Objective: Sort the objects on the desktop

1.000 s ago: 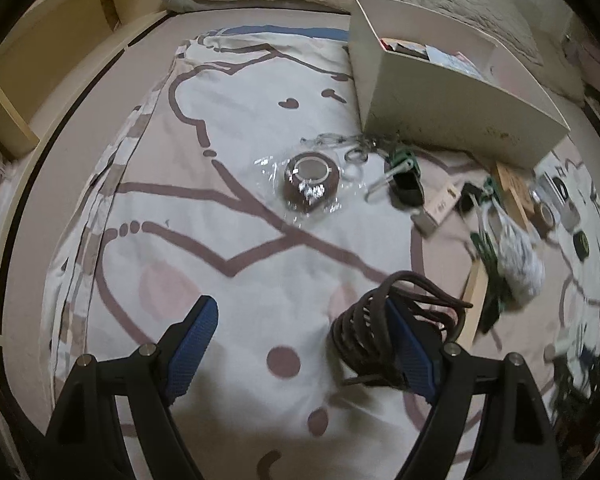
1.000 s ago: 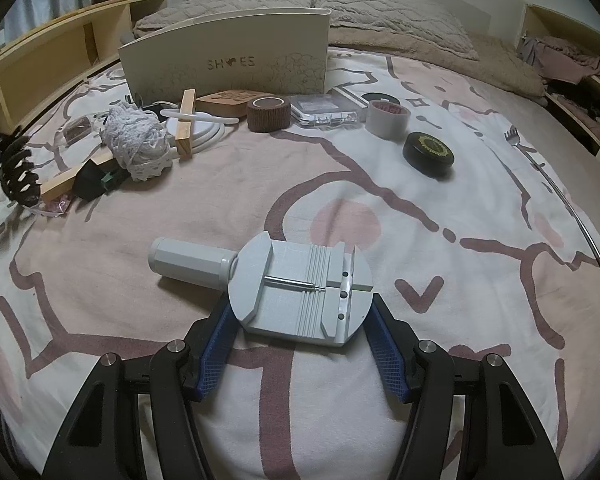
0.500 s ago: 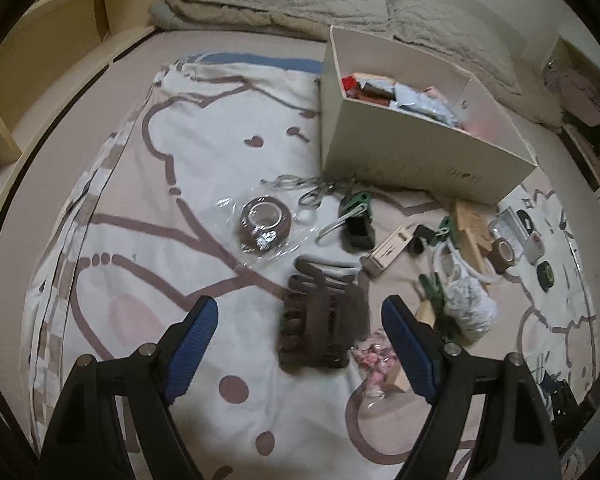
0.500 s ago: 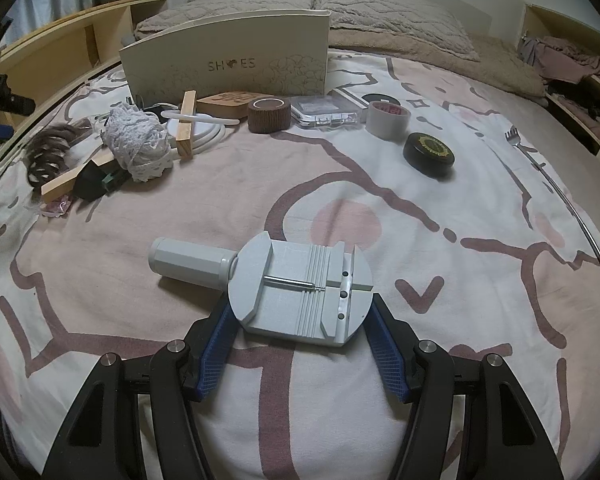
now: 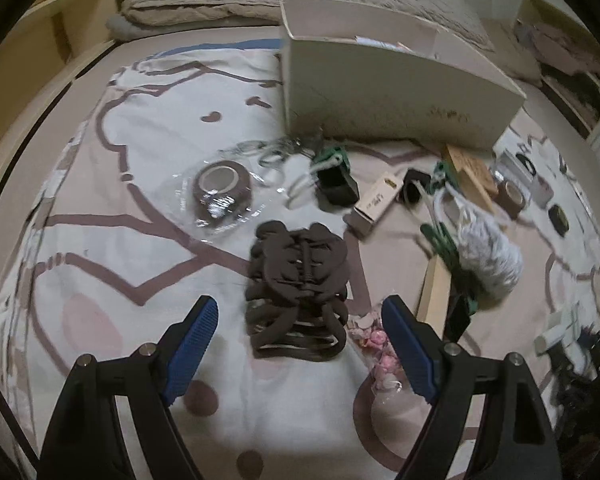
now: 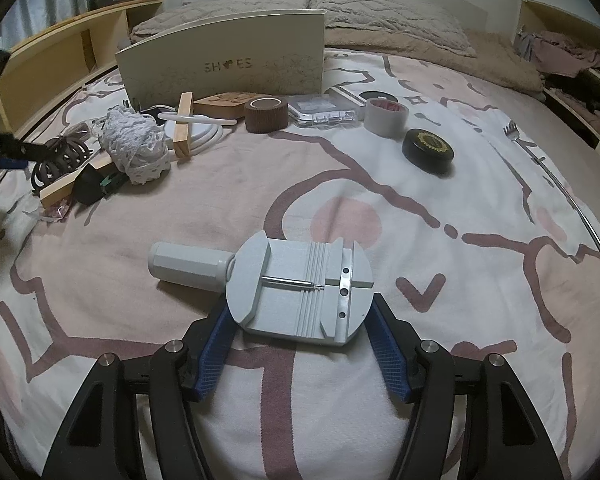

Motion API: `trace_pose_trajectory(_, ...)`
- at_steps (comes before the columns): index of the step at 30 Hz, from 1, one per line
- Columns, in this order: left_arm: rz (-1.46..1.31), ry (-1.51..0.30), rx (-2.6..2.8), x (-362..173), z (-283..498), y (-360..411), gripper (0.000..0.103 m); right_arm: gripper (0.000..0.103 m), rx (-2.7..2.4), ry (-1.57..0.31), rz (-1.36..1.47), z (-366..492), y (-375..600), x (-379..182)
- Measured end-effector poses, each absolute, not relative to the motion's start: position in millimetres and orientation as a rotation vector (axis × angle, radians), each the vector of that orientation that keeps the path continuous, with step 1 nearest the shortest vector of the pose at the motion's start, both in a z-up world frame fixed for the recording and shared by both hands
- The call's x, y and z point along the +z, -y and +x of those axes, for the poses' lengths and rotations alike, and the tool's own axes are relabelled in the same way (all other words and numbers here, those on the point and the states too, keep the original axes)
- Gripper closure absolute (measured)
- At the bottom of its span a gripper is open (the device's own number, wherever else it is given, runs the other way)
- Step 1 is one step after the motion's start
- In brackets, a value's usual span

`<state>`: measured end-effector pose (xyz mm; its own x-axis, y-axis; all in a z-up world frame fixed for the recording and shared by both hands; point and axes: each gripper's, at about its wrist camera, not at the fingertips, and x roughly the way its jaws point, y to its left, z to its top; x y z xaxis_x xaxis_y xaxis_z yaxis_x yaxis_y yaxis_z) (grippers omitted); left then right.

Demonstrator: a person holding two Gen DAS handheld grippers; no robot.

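Tool (image 6: 300, 288) – grey, flat on the bedspread – sits between the opening right claw (image 6: 300, 344).

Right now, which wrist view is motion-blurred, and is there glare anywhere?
Left wrist view: smeared, worst at the shoe box and clutter; glare on the clear wrap around the brown tape roll. Right wrist view: sharp, grey watch tool crisp, no glare. Both: dim light, fisheye bending, dark corners.
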<state>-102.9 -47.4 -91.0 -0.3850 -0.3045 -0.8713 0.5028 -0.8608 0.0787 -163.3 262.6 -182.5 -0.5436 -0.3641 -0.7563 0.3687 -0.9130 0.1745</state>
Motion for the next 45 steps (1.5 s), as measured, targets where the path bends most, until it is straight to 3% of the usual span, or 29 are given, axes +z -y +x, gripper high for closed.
trace_pose_trajectory(10, 1.365, -0.249, -2.222, -123.7, -114.0, 64.6, 0.019, 0.033, -2.449, 0.009, 1.186, -163.5, -262.2, -183.8)
trace_pose_trajectory(13, 1.354, -0.244, -2.230, -125.6, -113.8, 65.3, 0.019, 0.027, -2.442, 0.035, 1.185, -164.7, -262.7, -184.6)
trace_pose_trajectory(17, 1.359, -0.254, -2.244, -129.2, -113.5, 66.6, 0.010, 0.013, -2.413, 0.060, 1.187, -167.1, -257.9, -184.8)
trace_pose_trajectory(23, 1.386, -0.243, -2.233, -135.8, -116.0, 66.3, 0.001, 0.012, -2.423, 0.074, 1.216, -166.4, -255.0, -180.5)
trace_pose_trajectory(39, 1.396, -0.171, -2.219, -138.9, -116.7, 60.8, 0.000, 0.014, -2.432, 0.086, 1.255, -175.6, -287.5, -170.2)
trace_pose_trajectory(45, 1.415, -0.183, -2.205, -137.7, -118.7, 61.9, 0.000, 0.015, -2.425, -0.037, 1.171, -179.3, -276.4, -166.3)
